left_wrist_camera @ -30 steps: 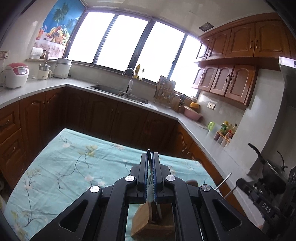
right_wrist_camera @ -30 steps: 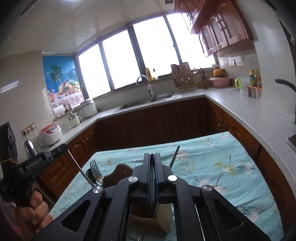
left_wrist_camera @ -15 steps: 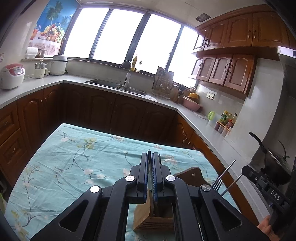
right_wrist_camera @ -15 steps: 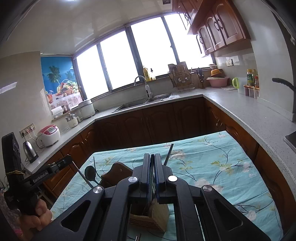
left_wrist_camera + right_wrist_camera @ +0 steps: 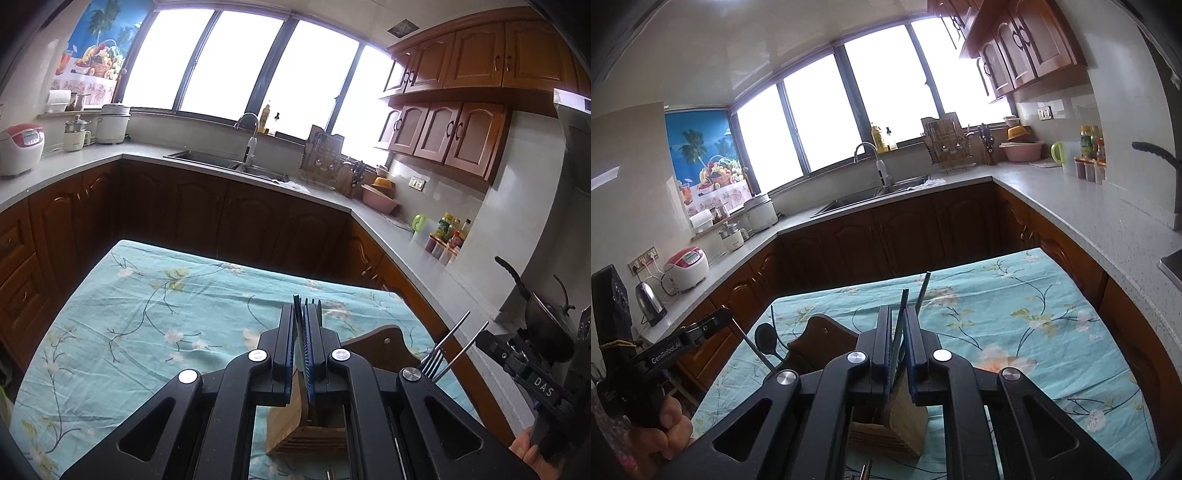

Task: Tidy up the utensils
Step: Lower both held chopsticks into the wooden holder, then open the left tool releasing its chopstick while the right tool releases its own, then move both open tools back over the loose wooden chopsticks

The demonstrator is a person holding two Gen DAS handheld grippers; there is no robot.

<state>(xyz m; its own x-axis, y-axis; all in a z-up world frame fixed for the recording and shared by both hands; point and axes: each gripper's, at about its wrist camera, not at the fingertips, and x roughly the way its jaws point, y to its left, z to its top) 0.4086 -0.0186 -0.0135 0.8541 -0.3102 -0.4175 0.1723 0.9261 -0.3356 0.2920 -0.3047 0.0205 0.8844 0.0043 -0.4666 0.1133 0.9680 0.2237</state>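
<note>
Left wrist view:
- Left gripper: fingers together, clamped on a thin dark utensil handle that stands upright between the blue pads.
- Wooden utensil holder: directly below the gripper, on the tabletop near its near edge. The tabletop carries a teal floral cloth.
- Brown wooden board: lies flat on the cloth just beyond the holder, toward the right edge.
- Fork: tines up, beside 2 thin metal rods, by the right edge of the tabletop and just in front of the other gripper's tip.

Right wrist view:
- Right gripper: jaws have just been opening and stand slightly apart. A flat greenish strip stands between them, leaning toward the left pad, with a gap on its right side.
- 1 thin rod: rises just behind the gripper's fingers.
- Holder: below this gripper too, slats visible.
- Black spoon: bowl up, left of the board.
- Hand: at the lower left, wrapped round the left gripper's grip.
</note>
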